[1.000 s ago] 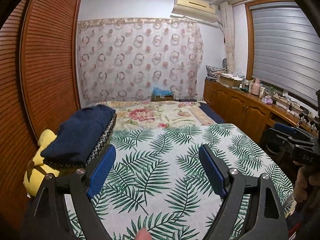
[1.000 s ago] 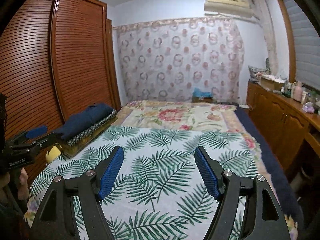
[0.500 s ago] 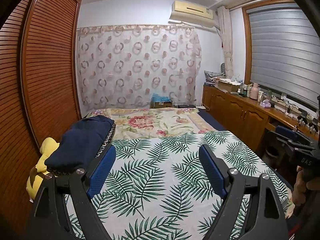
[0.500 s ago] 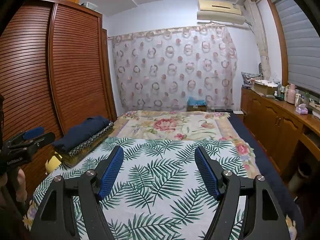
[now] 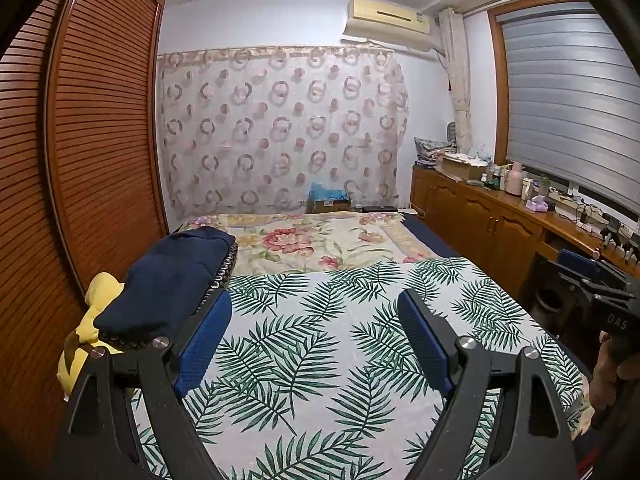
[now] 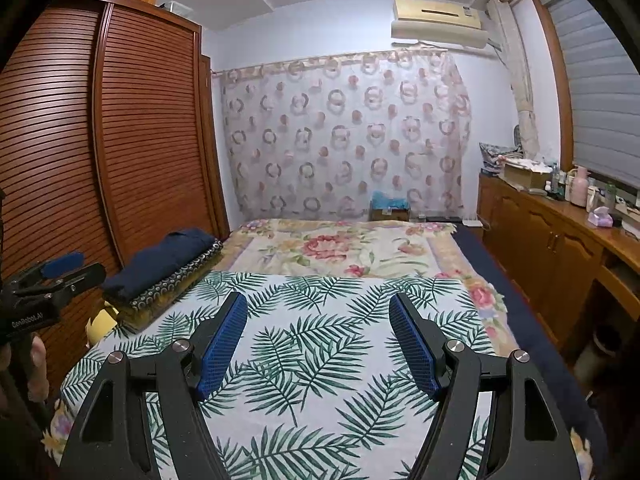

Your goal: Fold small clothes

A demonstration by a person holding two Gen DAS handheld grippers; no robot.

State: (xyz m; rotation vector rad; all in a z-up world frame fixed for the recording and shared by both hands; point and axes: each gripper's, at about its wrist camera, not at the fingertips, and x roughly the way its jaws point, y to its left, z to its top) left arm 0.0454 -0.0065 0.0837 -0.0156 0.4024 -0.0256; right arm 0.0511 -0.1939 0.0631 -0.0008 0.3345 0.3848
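Note:
A stack of folded clothes lies at the bed's left edge: a dark navy garment (image 5: 172, 280) (image 6: 164, 260) on top of a black patterned one (image 6: 188, 276), with a yellow piece (image 5: 96, 328) under and beside them. My left gripper (image 5: 316, 304) hangs open over the palm-leaf sheet (image 5: 320, 360), its left finger just right of the stack, nothing between its blue pads. My right gripper (image 6: 318, 304) is open too, above the middle of the palm-leaf sheet (image 6: 320, 360) and empty. Each gripper shows at the edge of the other's view, with a hand below it.
A floral blanket (image 5: 320, 240) covers the far half of the bed. A slatted wooden wardrobe (image 6: 120, 140) runs along the left. A wooden sideboard (image 5: 500, 224) with bottles and boxes lines the right under a window blind. A box (image 6: 390, 208) stands before the curtain.
Both views have tilted upward a little, showing more ceiling and less of the near sheet. Neither gripper's jaws have changed, and the clothes stack has not moved.

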